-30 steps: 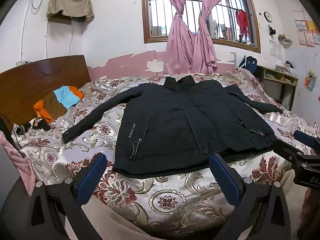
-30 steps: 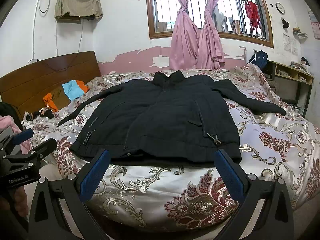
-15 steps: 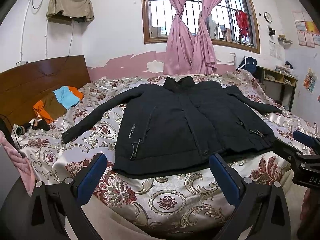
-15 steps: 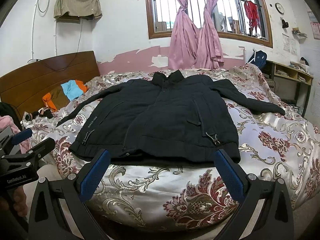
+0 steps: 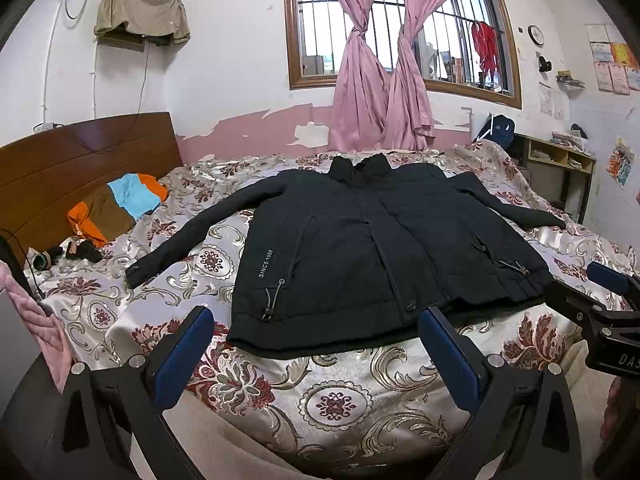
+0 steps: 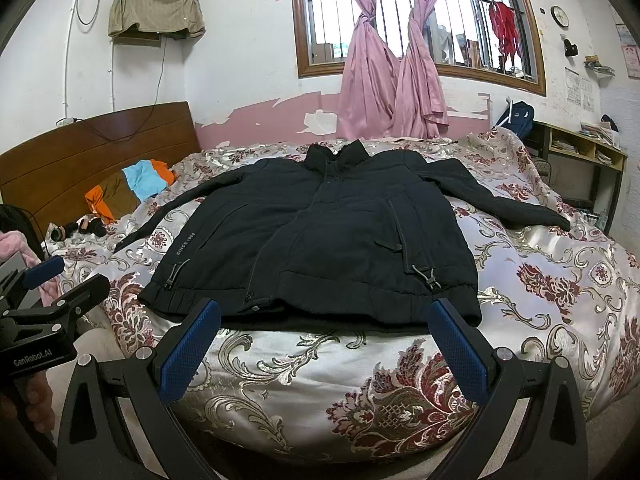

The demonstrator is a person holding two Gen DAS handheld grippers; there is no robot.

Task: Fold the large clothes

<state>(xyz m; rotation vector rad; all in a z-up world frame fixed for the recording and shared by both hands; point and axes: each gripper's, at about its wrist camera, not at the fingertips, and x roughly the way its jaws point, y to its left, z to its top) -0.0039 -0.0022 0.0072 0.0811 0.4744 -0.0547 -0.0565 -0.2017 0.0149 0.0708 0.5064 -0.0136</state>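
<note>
Left wrist view: jacket (image 5: 376, 248) lies flat just beyond both wide-spread, empty tools (image 5: 316, 344).

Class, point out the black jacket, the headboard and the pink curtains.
black jacket (image 5: 360, 248), left wrist view, front panel.
headboard (image 6: 80, 148), right wrist view, wooden face.
pink curtains (image 5: 380, 92), left wrist view, tied drapes.

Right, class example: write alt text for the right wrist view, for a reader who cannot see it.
A black jacket lies flat, front up, sleeves spread, on a bed with a floral bedspread. The right gripper is open and empty in the foreground, short of the hem. The left gripper shows at the left edge; a wooden headboard and pink curtains stand behind.
</note>
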